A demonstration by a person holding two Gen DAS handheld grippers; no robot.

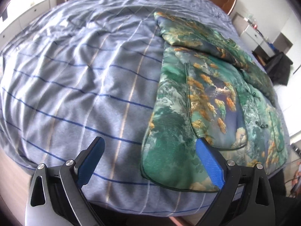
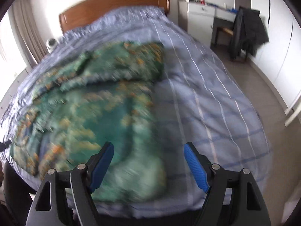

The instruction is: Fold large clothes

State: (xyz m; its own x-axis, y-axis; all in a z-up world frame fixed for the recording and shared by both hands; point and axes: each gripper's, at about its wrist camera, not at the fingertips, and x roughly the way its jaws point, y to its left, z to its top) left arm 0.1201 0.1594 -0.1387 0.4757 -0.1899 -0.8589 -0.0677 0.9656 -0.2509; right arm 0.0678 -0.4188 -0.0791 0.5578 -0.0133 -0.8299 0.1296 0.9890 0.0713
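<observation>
A large green padded jacket (image 1: 207,98) with orange and blue print lies flat on the bed, its sleeve folded across the chest. In the left wrist view it fills the right half. My left gripper (image 1: 149,146) is open and empty, hovering above the jacket's near hem corner. In the right wrist view the jacket (image 2: 90,109) is blurred and fills the left half. My right gripper (image 2: 148,152) is open and empty above the jacket's near right hem corner.
The bed has a blue striped duvet (image 1: 75,75) and a wooden headboard (image 2: 112,5). A chair with a dark coat (image 2: 246,32) and a white cabinet (image 2: 199,13) stand at the right. A white device (image 2: 51,44) sits by the headboard.
</observation>
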